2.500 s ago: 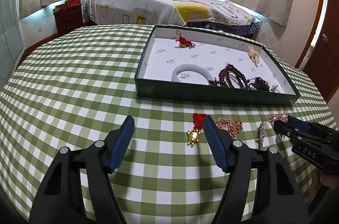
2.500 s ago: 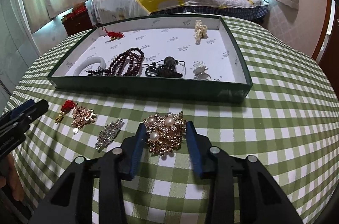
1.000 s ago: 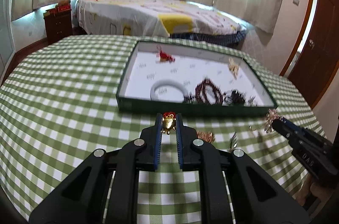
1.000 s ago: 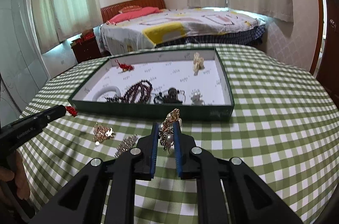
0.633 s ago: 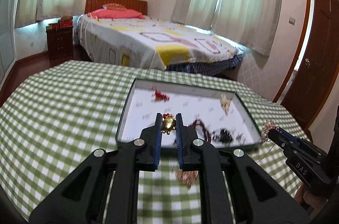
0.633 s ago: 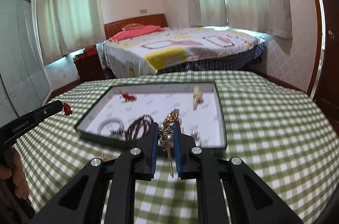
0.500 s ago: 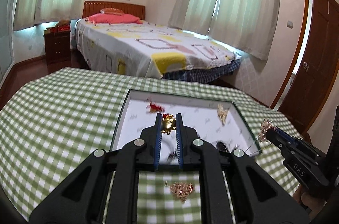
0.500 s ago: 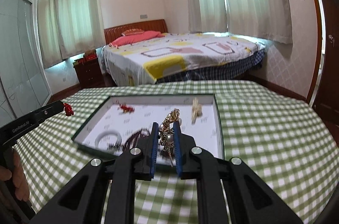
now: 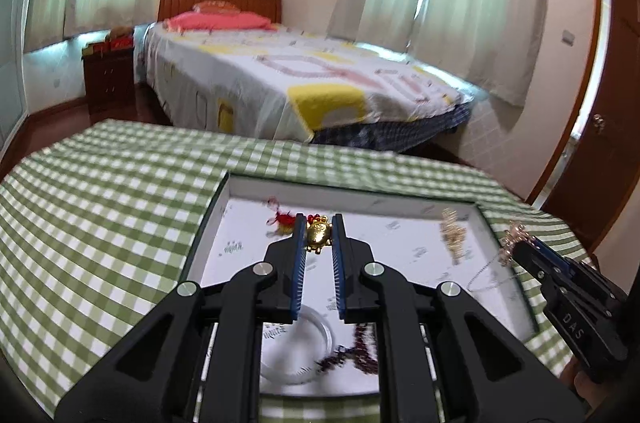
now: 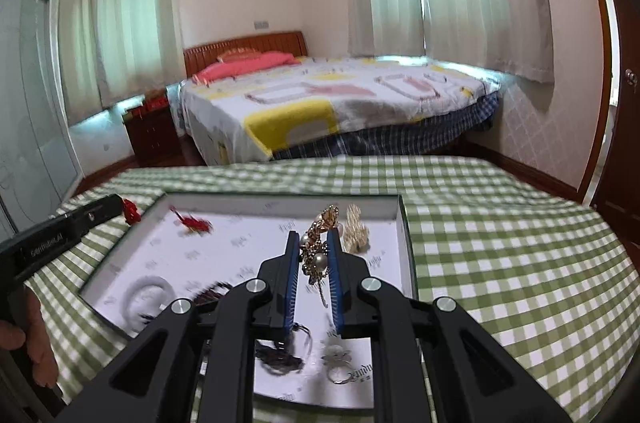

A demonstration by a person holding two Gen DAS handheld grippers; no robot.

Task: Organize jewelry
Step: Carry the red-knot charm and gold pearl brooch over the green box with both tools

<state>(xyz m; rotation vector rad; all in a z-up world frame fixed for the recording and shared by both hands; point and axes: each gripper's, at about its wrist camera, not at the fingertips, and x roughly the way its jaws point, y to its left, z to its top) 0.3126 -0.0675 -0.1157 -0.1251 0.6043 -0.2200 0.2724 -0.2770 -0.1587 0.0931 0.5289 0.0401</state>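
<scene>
My left gripper [image 9: 318,237] is shut on a gold charm with a red knot [image 9: 319,236] and holds it above the green jewelry tray [image 9: 208,223]. My right gripper [image 10: 315,247] is shut on a gold and pearl brooch [image 10: 316,247] with a thin chain hanging, also above the tray [image 10: 407,255]. In the tray lie a red knot charm [image 10: 194,224], a white bangle [image 9: 306,351], dark red beads [image 9: 360,345], a gold tassel piece [image 10: 356,229], a black piece [image 10: 280,359] and a silver ring [image 10: 338,367].
The tray sits on a table with a green checked cloth [image 9: 100,207]. A bed [image 10: 320,103] stands behind the table, a nightstand [image 9: 108,79] to its left and a door [image 9: 600,151] at the right. The right gripper also shows in the left wrist view [image 9: 516,249].
Both grippers shut on their pieces, lifted them off the cloth and moved forward over the tray. The tray now lies under both grippers.
</scene>
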